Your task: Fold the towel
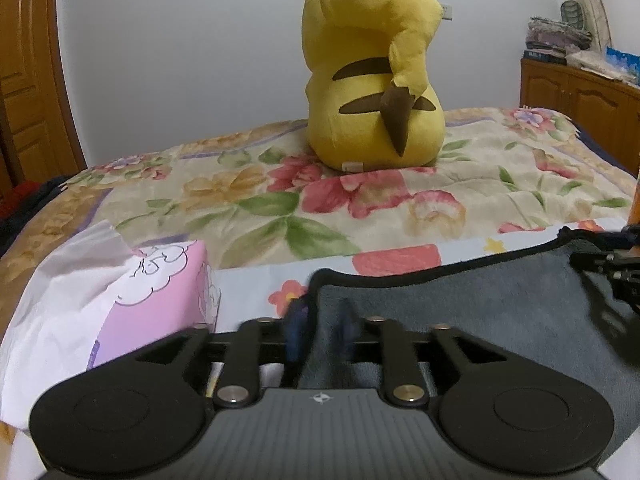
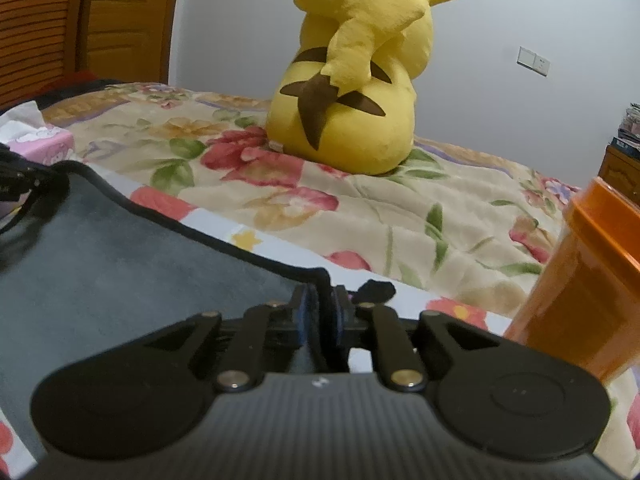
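Gray towel (image 1: 480,312), black-trimmed, lies on the bed (image 1: 248,200) near its front edge, spread flat over a light floral sheet.

L gripper (image 1: 318,332): fingers (image 1: 295,328) clenched on the towel's left far corner; cloth bunched up between them, pads blurred. R gripper (image 2: 320,312): fingers (image 2: 305,312) clamped on the towel's right far corner, black hem pinched in the gap, a small black tab of hem sticking out just beyond the tips. Each gripper shows at the margin of the other's view: R one at right edge of L view, L one at left edge of R view, both touching the towel.

Pink tissue box (image 1: 160,292) w/ white tissue pulled up sits just beside the towel's left side, close to bed's left edge. Orange container (image 2: 588,280) stands near the towel's right side, toward bed's right edge; contact w/ towel can't tell.

Yellow plush (image 1: 372,80) w/ brown back stripes sits upright mid-bed, well behind the towel, back turned to both cams. Floral quilt covers the bed beyond the sheet. Wood cabinet (image 1: 580,96) w/ stacked items by far right corner of bed. Wood door (image 2: 120,20) at left. White wall behind; wall switch (image 2: 534,61) at right in R view.
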A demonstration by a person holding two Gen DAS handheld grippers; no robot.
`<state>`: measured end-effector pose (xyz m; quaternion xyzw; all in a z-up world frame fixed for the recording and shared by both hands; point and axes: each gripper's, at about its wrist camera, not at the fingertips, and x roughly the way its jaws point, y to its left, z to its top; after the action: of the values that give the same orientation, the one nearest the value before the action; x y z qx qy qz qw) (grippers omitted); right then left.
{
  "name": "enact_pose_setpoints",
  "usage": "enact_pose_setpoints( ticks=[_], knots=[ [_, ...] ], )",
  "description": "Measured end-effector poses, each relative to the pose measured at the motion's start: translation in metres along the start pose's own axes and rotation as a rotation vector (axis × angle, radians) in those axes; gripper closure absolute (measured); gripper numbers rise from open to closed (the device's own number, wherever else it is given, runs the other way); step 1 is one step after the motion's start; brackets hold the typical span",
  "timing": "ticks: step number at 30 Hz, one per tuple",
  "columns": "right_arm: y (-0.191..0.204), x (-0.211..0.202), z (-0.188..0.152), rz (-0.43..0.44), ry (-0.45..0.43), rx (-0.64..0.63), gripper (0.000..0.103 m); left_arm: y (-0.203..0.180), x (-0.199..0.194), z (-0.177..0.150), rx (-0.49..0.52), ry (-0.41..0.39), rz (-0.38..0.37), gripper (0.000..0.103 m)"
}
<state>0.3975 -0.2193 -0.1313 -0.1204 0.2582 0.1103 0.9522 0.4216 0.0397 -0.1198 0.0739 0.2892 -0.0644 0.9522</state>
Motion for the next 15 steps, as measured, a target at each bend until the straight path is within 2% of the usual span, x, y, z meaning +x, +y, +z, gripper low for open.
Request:
enact_pose_setpoints(
  ticks=[1,2,3,5,15],
  knots=[
    [-0.001,-0.002,-0.001,-0.003,-0.002,0.002,0.061,0.000,-0.002,-0.002,-0.004,-0.002,0.000,0.062],
    [-0.001,-0.004,-0.002,-0.005,-0.006,0.006,0.049,0.001,-0.003,-0.005,-0.012,0.002,-0.003,0.061],
    [-0.001,-0.006,-0.002,-0.005,-0.007,0.007,0.047,0.000,-0.004,-0.007,-0.012,0.009,-0.007,0.061],
    [-0.002,-0.010,-0.004,-0.010,0.005,0.020,0.046,0.000,-0.009,-0.012,-0.013,0.013,-0.007,0.055],
    [0.006,-0.056,-0.020,0.046,0.023,0.084,0.042,-0.005,-0.043,-0.030,-0.007,0.044,-0.017,0.043]
  ],
)
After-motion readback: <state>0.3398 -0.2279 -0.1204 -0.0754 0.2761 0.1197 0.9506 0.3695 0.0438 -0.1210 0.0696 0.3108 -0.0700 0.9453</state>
